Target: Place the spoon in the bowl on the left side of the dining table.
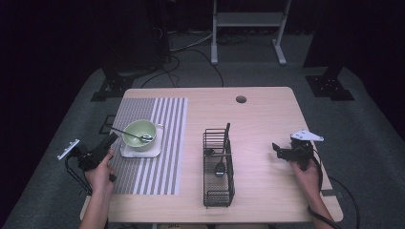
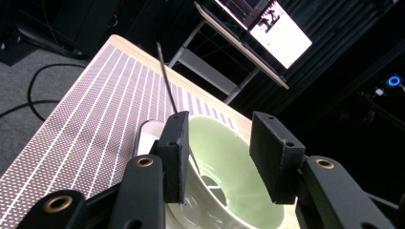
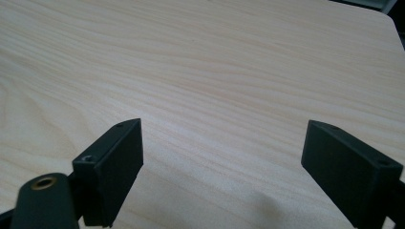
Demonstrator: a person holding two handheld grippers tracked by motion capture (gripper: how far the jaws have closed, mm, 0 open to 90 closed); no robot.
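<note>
A pale green bowl (image 1: 139, 134) sits on a white square plate (image 1: 154, 151) on the striped placemat (image 1: 162, 143), with a spoon (image 1: 138, 137) lying in it. My left gripper (image 1: 111, 139) is at the bowl's left rim, open, its jaws tilted up. In the left gripper view the bowl (image 2: 229, 162) lies between the jaws of the left gripper (image 2: 217, 152) and the spoon handle (image 2: 167, 81) rises past the left jaw. A black wire basket (image 1: 218, 167) at table centre holds dark utensils (image 1: 220, 164). My right gripper (image 1: 278, 149) hovers open over bare wood at the right; the right gripper (image 3: 222, 157) holds nothing.
The wooden table (image 1: 258, 119) has a cable hole (image 1: 241, 99) near its far edge. A white table frame (image 1: 248, 28) and cables stand on the grey floor behind. A lit screen (image 2: 282, 33) shows beyond the table in the left gripper view.
</note>
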